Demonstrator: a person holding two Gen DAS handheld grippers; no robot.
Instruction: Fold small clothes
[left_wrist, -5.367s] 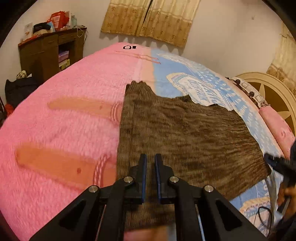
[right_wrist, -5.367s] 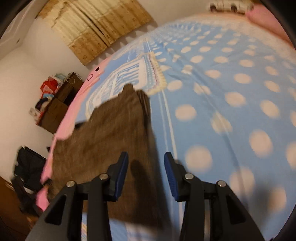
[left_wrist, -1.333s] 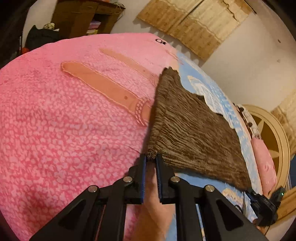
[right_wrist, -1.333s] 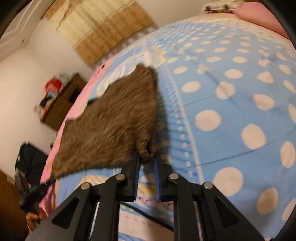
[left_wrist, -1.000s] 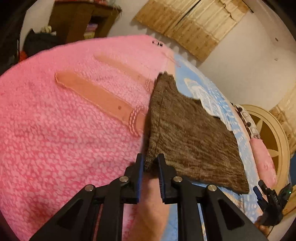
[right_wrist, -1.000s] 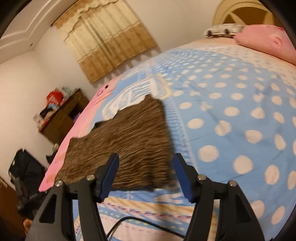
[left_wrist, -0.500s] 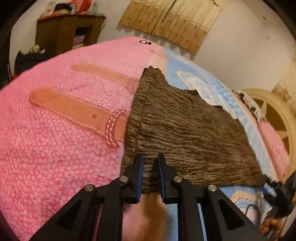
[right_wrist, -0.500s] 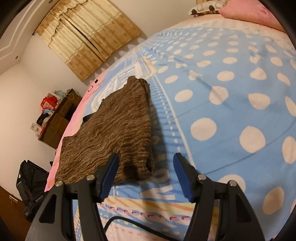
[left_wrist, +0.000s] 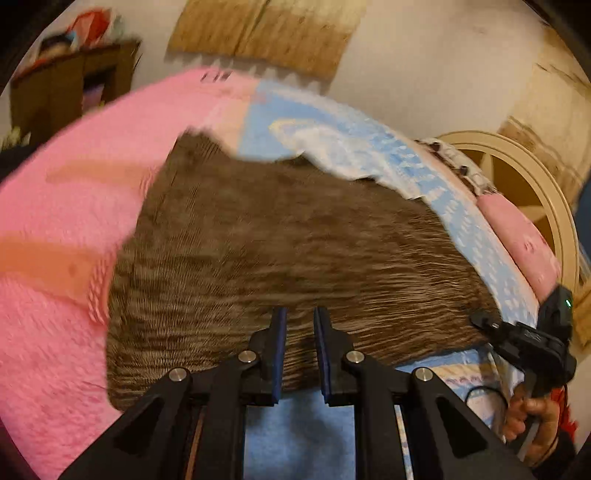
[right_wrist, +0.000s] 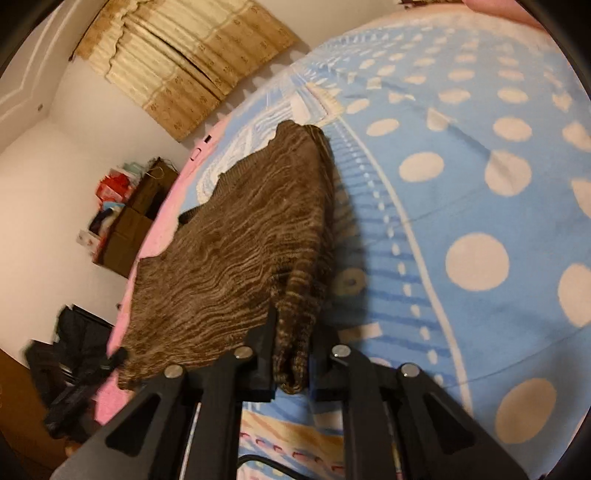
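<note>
A brown striped knit garment (left_wrist: 280, 251) lies flat on the bed, also in the right wrist view (right_wrist: 236, 251). My left gripper (left_wrist: 298, 317) hovers over its near edge with the jaws a narrow gap apart and nothing between them. My right gripper (right_wrist: 293, 328) is shut on the garment's near right corner, which bunches between the fingers. The right gripper also shows at the garment's right corner in the left wrist view (left_wrist: 480, 321).
The bed has a pink blanket (left_wrist: 55, 229) on the left and a blue dotted blanket (right_wrist: 461, 184) on the right. A pink pillow (left_wrist: 517, 236) and a headboard (left_wrist: 524, 177) lie far right. A wooden cabinet (left_wrist: 70, 92) stands by the wall; dark bags (right_wrist: 70, 362) sit on the floor.
My right gripper has closed on the garment's right corner. My left gripper has let go of the left corner, moved right along the near edge and opened a little.
</note>
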